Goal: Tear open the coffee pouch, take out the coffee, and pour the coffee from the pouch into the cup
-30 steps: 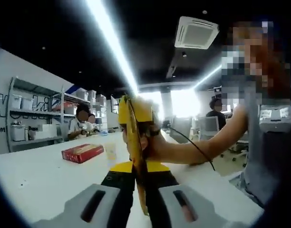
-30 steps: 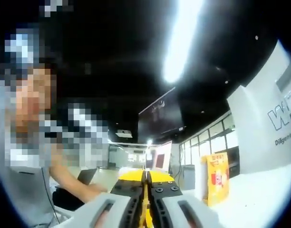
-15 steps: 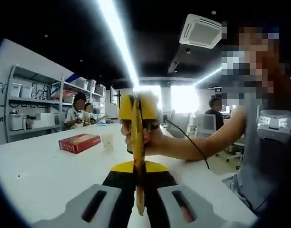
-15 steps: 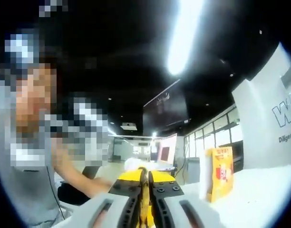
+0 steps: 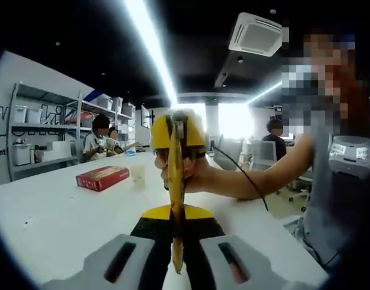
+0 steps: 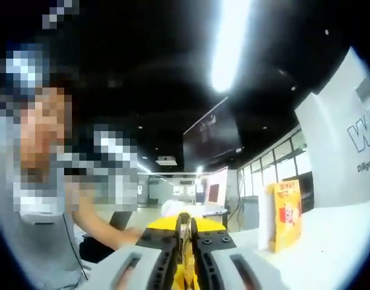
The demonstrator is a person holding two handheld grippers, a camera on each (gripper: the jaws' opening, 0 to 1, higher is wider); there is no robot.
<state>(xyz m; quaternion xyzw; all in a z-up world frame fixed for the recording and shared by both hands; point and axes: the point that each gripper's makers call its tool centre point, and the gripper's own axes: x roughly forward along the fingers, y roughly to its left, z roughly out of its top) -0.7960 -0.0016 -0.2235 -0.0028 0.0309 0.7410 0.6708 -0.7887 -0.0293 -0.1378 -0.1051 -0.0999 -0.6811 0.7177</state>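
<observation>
Nearest, the left gripper (image 5: pixel 175 241) has its jaws closed on the lower edge of the yellow coffee pouch (image 5: pixel 176 181), seen edge-on; the right gripper (image 5: pixel 178 130) pinches the pouch's top, its jaws also clamped on it in the right gripper view (image 6: pixel 184 254). Beyond the pouch, on the white table (image 5: pixel 52 223), stand the cup (image 5: pixel 138 176) and a red box (image 5: pixel 102 177). A clean tear likely calls for firm grips pulled apart crosswise, with the pouch kept upright over the table.

Grey, black and yellow tool (image 5: pixel 175 226)
</observation>
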